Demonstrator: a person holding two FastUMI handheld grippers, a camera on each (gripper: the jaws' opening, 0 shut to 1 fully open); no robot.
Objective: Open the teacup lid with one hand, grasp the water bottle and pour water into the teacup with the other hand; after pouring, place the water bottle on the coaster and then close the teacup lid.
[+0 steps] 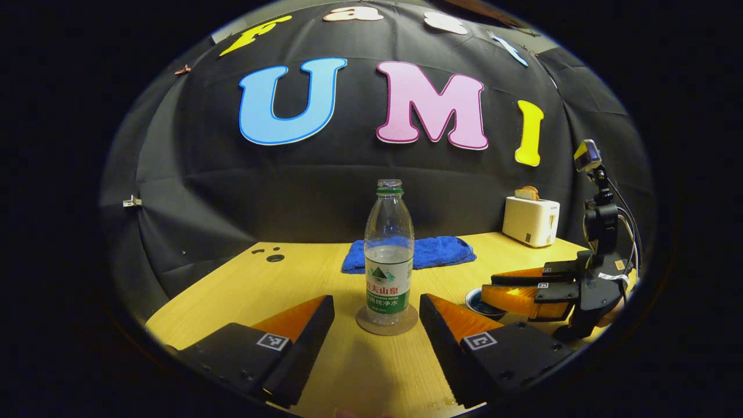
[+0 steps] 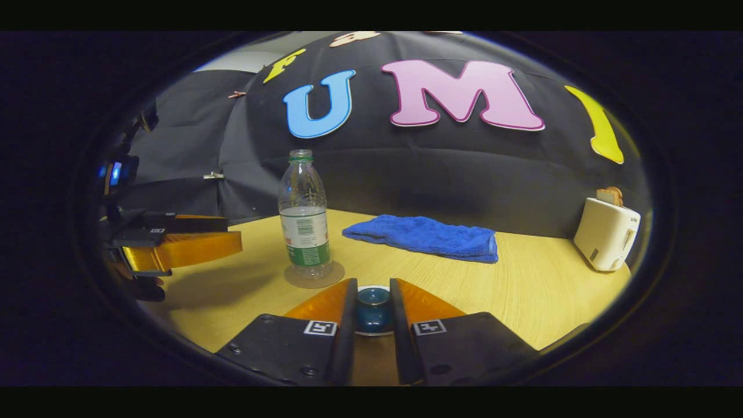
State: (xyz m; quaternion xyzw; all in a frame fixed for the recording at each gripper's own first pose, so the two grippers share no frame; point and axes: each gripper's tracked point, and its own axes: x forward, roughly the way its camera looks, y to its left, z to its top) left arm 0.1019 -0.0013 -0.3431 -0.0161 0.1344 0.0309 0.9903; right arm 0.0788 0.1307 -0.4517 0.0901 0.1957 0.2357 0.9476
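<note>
Wooden table (image 1: 244, 290) in the booth. At its far edge lies a folded blue towel (image 1: 432, 252), and at the far right stands a white toaster (image 1: 531, 220) with a slice of bread (image 1: 527, 193) in its slot. The water bottle (image 1: 388, 261), uncapped and about half full, stands upright on the round coaster (image 1: 387, 325) near the middle of the table, in front of the towel.

Left tongs (image 1: 377, 325): open wide, fingers level and apart on either side of the bottle and coaster, touching neither. In the right gripper view they reach in from the left edge, near the bottle but clear of it.

Right tongs (image 2: 373, 310): narrowed around the dark blue knob of the teacup lid (image 2: 373, 307), both fingers against its sides. The teacup (image 1: 482, 303) sits on the table to the right of the coaster, largely hidden by the tongs; whether the lid rests on the cup cannot be told.
</note>
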